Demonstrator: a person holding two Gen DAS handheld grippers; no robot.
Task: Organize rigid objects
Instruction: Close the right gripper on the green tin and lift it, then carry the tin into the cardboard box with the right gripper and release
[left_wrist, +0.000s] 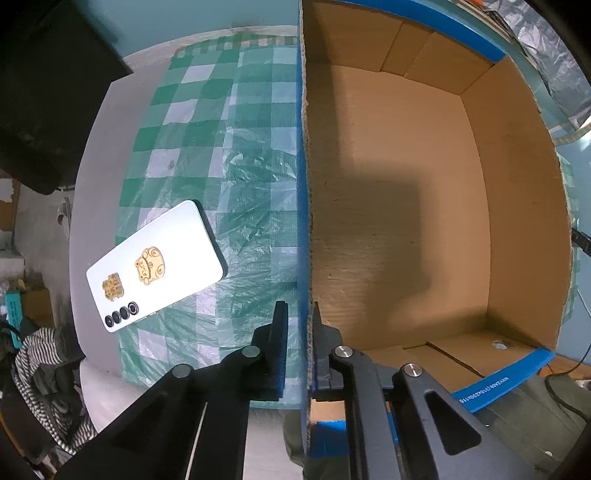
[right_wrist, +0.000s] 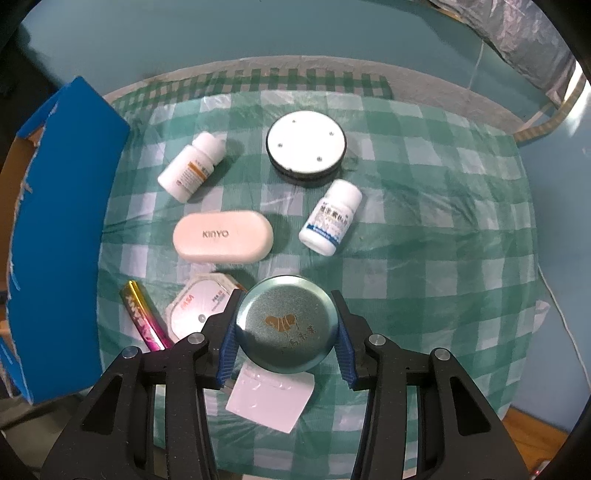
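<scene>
The right gripper (right_wrist: 286, 330) pinches the round tin (right_wrist: 286, 328) between its pads; the box (left_wrist: 424, 206) lies to its left, its wall pinched by the left gripper (left_wrist: 301, 325).

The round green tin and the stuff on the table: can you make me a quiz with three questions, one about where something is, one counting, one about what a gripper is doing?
1. Where does the pink KINYO case lie?
A. inside the cardboard box
B. on the checked cloth, beyond the tin
C. on top of the phone

2. How many white pill bottles lie on the cloth?
A. two
B. four
C. none

3. What is the right gripper doing?
A. hanging open over bare cloth
B. pinching the battery
C. closed on the round green tin

Answers:
1. B, it rests on the checked cloth past the tin.
2. A, one bottle left, one bottle right.
3. C, both blue pads press the tin's rim.
</scene>
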